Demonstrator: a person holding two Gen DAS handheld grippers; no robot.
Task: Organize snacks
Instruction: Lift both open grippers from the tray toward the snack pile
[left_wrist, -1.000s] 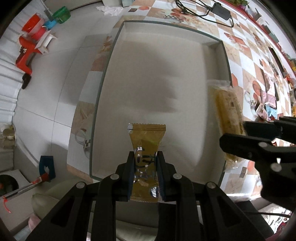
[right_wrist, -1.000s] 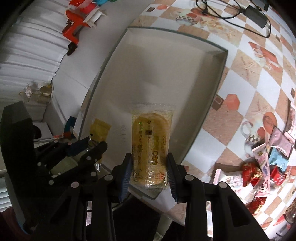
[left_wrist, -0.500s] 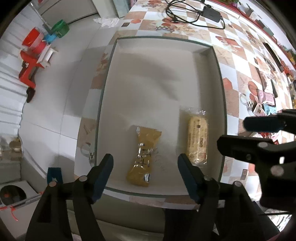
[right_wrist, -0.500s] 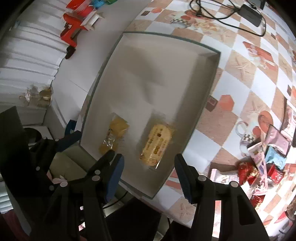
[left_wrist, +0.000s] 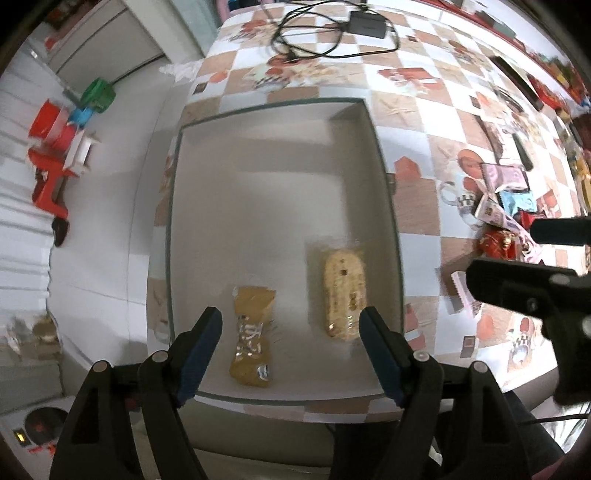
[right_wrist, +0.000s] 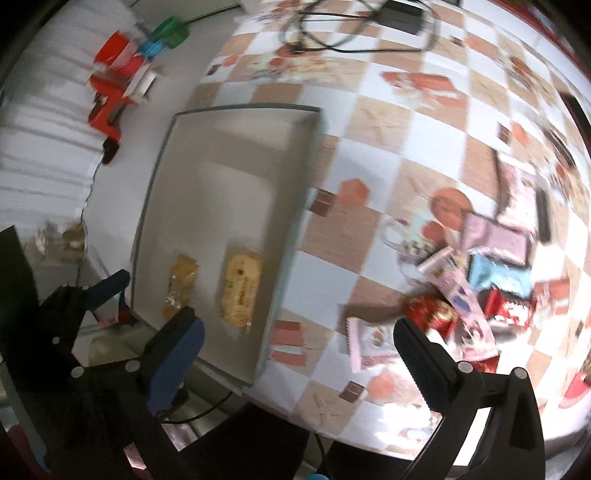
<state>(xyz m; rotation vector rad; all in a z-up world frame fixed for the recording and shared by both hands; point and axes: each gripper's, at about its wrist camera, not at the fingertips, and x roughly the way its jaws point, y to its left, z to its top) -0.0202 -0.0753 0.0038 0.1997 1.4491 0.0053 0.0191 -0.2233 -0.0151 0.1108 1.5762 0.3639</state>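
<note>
Left wrist view: two snacks are lying in the tray below the empty, wide-open left gripper; the right gripper, its empty jaws opening, is facing the remaining pile.

One white tray sits on the table. It holds two snacks: one gold-wrapped bar at 7 o'clock and one clear-wrapped biscuit pack at 5 o'clock. One loose snack pile lies at 3 o'clock; its count is unclear.
</note>
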